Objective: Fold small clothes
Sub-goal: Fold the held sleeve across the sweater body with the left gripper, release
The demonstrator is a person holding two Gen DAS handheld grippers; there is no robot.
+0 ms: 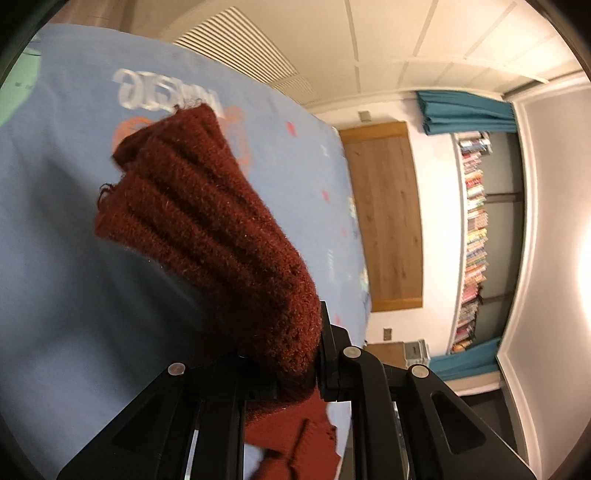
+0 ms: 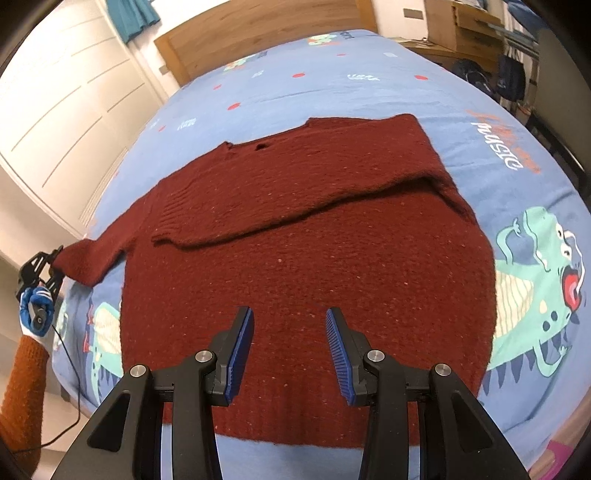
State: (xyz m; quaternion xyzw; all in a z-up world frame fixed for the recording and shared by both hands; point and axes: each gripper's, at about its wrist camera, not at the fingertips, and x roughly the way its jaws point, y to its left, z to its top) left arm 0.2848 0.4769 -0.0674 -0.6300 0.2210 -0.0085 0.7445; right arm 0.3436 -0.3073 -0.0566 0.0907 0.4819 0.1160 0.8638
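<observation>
Now, left gripper (image 1: 295, 373): clamped on sweater (image 2: 306, 266) sleeve cuff
Right gripper (image 2: 290, 354): fingers apart, empty, above the hem
Bed (image 2: 369, 62): under the sweater

The sweater (image 2: 306, 258) lies flat on the bed (image 2: 369, 66), directly under and ahead of the right gripper (image 2: 290, 350). One sleeve (image 2: 280, 210) is folded across its chest. The other sleeve's cuff (image 1: 207, 236) sits between the left gripper (image 1: 295, 369) jaws, far left, off the bed's edge.

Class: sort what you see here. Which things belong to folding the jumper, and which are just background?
Job: dark red jumper; its sleeve, clamped in the left gripper; open right gripper.
Background: dinosaur bedsheet; headboard; bookshelf; teal curtain.
</observation>
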